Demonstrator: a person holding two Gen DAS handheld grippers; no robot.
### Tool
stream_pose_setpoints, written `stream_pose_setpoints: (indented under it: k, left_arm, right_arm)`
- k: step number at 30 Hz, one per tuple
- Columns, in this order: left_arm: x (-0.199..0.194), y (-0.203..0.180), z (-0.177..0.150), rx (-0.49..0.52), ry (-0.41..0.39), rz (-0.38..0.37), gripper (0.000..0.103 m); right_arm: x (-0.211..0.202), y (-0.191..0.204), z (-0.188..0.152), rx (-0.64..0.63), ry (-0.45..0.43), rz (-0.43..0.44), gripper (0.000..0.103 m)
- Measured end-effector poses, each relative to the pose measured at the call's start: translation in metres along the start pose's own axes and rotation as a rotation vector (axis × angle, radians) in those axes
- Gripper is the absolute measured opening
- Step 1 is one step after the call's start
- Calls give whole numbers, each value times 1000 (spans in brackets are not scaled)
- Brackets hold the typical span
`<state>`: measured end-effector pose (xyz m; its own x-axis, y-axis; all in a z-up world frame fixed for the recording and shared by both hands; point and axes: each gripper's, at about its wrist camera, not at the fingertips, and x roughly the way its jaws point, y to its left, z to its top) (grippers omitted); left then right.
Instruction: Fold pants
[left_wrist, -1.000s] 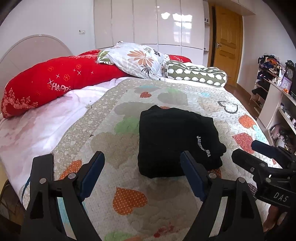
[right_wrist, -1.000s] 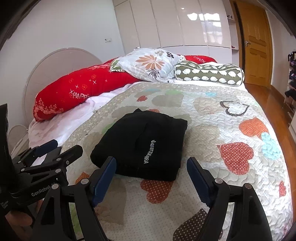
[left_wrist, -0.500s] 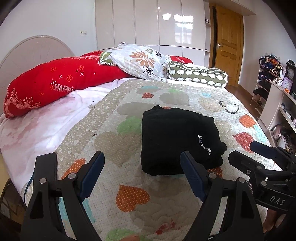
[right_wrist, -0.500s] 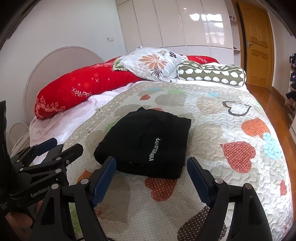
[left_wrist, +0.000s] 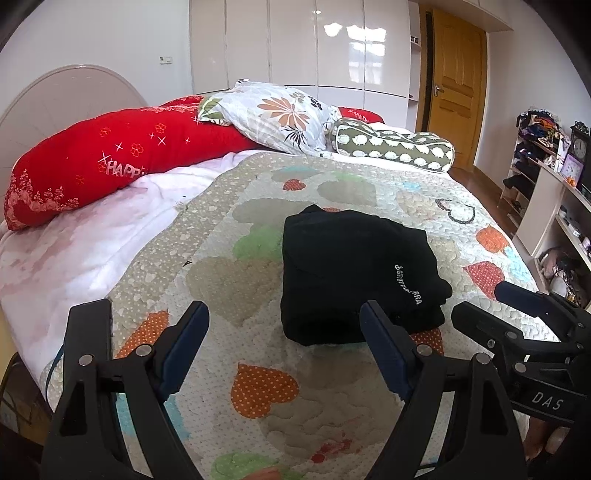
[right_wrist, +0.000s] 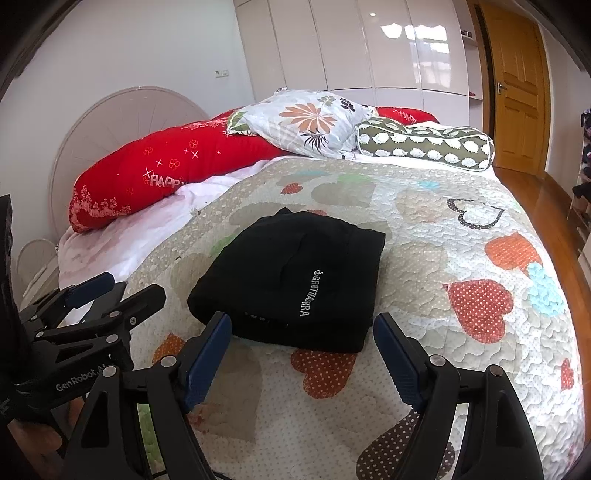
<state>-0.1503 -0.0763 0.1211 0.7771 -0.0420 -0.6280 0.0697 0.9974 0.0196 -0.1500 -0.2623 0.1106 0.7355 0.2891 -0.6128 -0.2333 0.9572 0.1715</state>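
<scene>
While both grippers hang above the near end of the bed, the black pants (left_wrist: 354, 273) lie folded into a compact, roughly square bundle on the heart-patterned quilt (left_wrist: 258, 391), about the middle of the bed's width and closer to its foot than to the pillows. A line of white lettering (right_wrist: 308, 293) runs across the top layer of the bundle, near its right side.

Seen from its own wrist camera, the left gripper (left_wrist: 284, 339) has its blue-padded fingers spread wide with nothing between them — only quilt shows in the gap, and the bundle's near edge sits just beyond the right fingertip. The right gripper (right_wrist: 301, 341) is likewise released, its jaws standing wide apart and empty, the pants just ahead of them and not touched. Each gripper shows at the edge of the other's view, side by side and apart.

At the head of the bed a long red cushion (left_wrist: 110, 162) with white lettering lies along the left, a floral pillow (left_wrist: 273, 114) rests partly over it, and a green bolster (left_wrist: 391, 147) with white spots lies to the right. White glossy wardrobe doors (left_wrist: 314, 44) stand behind, a wooden door (left_wrist: 458, 85) is at the far right, and cluttered shelves (left_wrist: 546, 184) line the right wall
</scene>
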Motion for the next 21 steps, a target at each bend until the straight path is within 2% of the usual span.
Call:
stream_pose_setpoints:
  k: [21]
  left_arm:
    - [1, 8, -2, -19, 8, -3, 84]
  right_arm:
    - [8, 4, 0, -26, 24, 11, 81]
